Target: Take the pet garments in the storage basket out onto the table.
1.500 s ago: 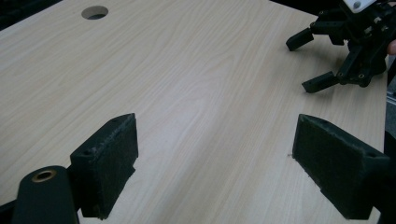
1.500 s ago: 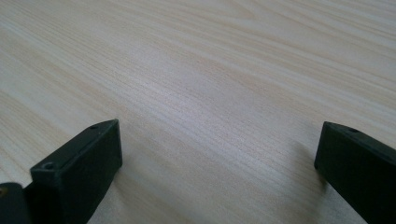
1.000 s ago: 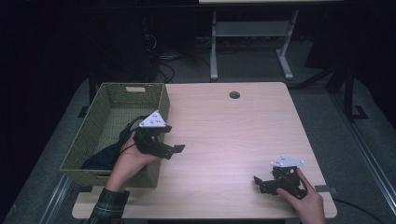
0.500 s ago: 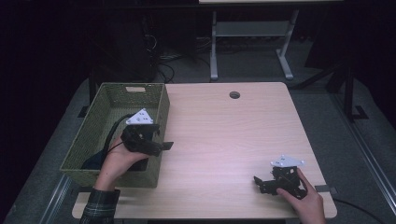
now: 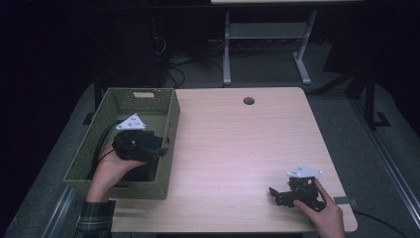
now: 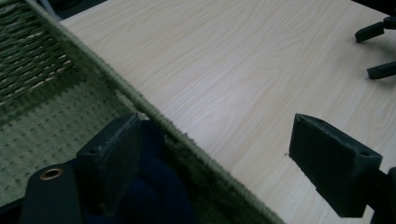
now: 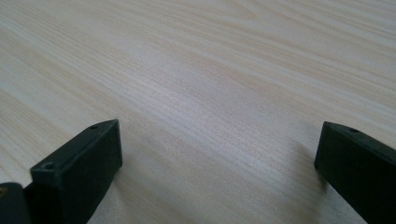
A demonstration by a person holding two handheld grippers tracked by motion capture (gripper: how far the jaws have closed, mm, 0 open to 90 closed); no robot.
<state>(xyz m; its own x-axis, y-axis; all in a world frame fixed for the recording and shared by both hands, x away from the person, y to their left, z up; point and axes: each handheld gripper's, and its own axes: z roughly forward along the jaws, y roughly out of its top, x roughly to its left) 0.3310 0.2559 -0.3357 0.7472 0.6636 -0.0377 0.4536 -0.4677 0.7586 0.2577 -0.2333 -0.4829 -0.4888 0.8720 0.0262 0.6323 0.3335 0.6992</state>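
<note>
While over the woven green basket [image 5: 126, 184], left gripper [image 6: 224, 163] spread above dark blue cloth [image 6: 154, 196], nothing grasped yet. Right gripper [image 7: 219, 163] released, idle on worktop [image 5: 237, 144]; pickup left to do

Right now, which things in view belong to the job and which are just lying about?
In the job:
- left gripper, jaws open across the basket's near wall
- green woven basket
- dark blue cloth inside the basket, beside one jaw

Lying about:
- right gripper, open, resting low on the bare wooden table
- metal stand on the floor behind
- cable hole in the tabletop
</note>
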